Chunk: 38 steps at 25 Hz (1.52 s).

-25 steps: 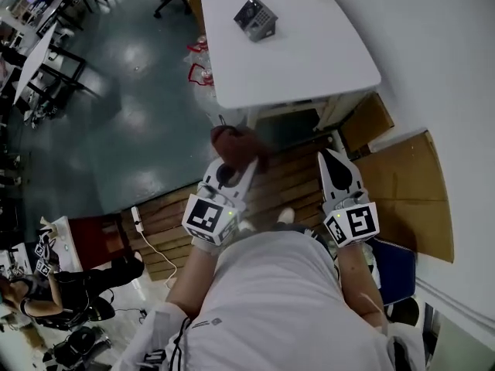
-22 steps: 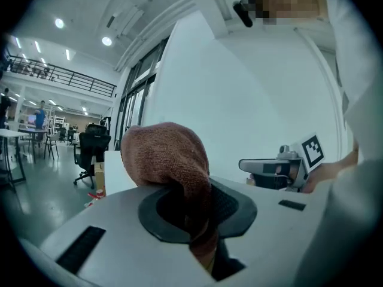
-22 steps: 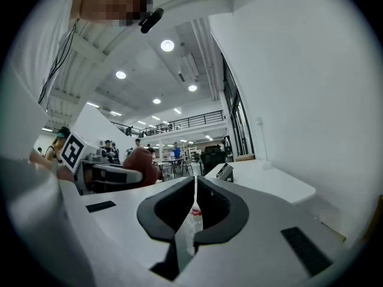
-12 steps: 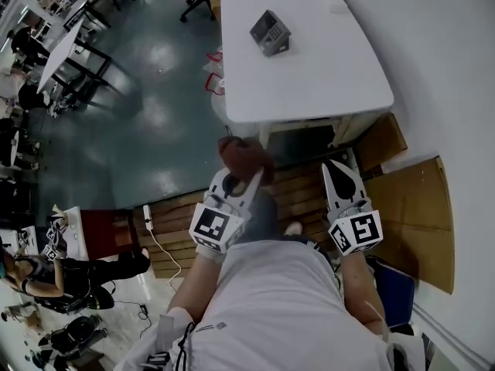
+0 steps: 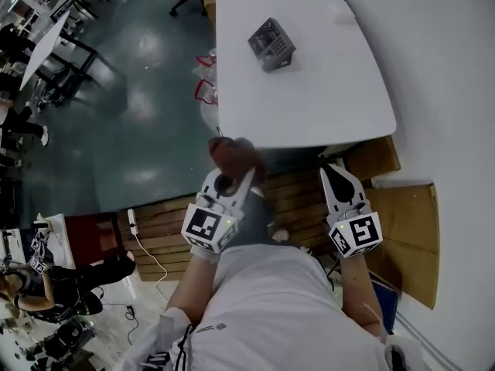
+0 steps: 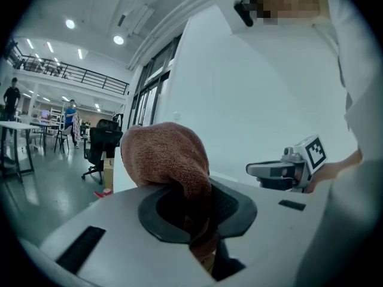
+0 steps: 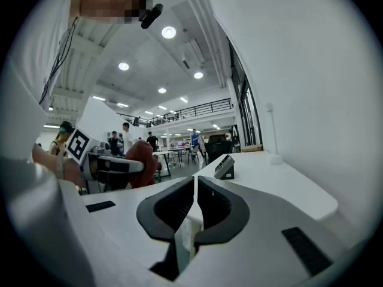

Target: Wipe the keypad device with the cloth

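Note:
The grey keypad device (image 5: 271, 43) stands tilted on the white table (image 5: 325, 91), far from both grippers; it shows small in the right gripper view as the keypad device (image 7: 225, 167). My left gripper (image 5: 232, 167) is shut on a bunched reddish-brown cloth (image 5: 232, 153), which fills its jaws as the cloth (image 6: 170, 154) in the left gripper view. It hangs just short of the table's near edge. My right gripper (image 5: 332, 170) is shut with nothing in it, also below the table's near edge; in its own view the right gripper (image 7: 195, 184) shows its jaws pressed together.
Wooden pallets (image 5: 294, 188) and flattened cardboard (image 5: 406, 238) lie on the floor under me. A red-handled item (image 5: 205, 91) sits on the floor by the table's left side. Desks, chairs and people stand far off at the left (image 5: 31, 60). A white wall (image 5: 448, 68) runs along the right.
The head view has shifted, so the table and keypad device sit nearer the middle of the frame. Both grippers keep their pose, the cloth still gripped in the left.

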Available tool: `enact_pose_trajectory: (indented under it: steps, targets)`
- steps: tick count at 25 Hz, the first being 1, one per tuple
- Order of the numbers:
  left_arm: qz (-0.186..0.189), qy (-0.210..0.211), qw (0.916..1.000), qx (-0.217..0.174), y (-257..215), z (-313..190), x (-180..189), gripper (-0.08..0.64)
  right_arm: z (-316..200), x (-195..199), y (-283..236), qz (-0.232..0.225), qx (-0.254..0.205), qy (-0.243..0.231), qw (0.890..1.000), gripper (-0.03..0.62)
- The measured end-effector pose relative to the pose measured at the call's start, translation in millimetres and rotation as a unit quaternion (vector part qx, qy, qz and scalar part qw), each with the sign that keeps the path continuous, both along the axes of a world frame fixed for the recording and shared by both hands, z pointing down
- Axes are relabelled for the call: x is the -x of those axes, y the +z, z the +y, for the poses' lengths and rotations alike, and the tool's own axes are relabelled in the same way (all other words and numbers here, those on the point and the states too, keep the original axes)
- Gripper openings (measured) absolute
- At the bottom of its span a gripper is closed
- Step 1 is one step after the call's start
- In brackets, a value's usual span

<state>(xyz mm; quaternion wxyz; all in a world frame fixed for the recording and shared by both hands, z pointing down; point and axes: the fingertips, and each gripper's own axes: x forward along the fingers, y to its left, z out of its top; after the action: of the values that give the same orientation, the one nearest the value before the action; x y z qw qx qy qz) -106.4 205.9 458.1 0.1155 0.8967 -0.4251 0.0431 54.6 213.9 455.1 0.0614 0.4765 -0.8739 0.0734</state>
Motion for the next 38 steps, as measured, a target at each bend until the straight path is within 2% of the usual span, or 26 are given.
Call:
enact_pose_trajectory:
  steps: [5,9,12,15,18,23,26,30,38]
  targets:
    - [0.026,-0.010,0.9995,0.012,3,-75,23,0.054,-82,16,3,0.061,0.009,-0.022,0.998,0.029]
    - [0.021,0.011,0.9994,0.026,-6,-118,36,0.054,-150,28,-3,0.127,0.017,-0.034,0.991,0.029]
    - [0.008,0.023,0.9991,0.035,-21,-138,45,0.054,-186,34,-15,0.105,0.056,-0.034,0.992,0.031]
    - [0.008,0.020,0.9993,0.030,-44,-159,53,0.054,-220,35,-36,0.078,0.074,-0.027,0.994,0.054]
    - [0.001,0.017,0.9996,0.025,-61,-171,54,0.054,-241,36,-46,0.081,0.088,-0.032,0.992,0.115]
    - [-0.018,0.003,0.9995,0.024,-65,-191,48,0.054,-271,45,-33,0.104,0.113,-0.076,0.985,0.144]
    - [-0.026,-0.014,0.9990,0.033,-67,-199,43,0.054,-283,46,-24,0.161,0.104,-0.119,0.974,0.146]
    - [-0.039,-0.054,0.9966,0.048,-69,-209,37,0.054,-296,40,-15,0.226,0.093,-0.181,0.953,0.158]
    - [-0.052,-0.124,0.9860,0.099,-29,-234,16,0.054,-331,29,38,0.305,0.072,-0.289,0.905,0.163]
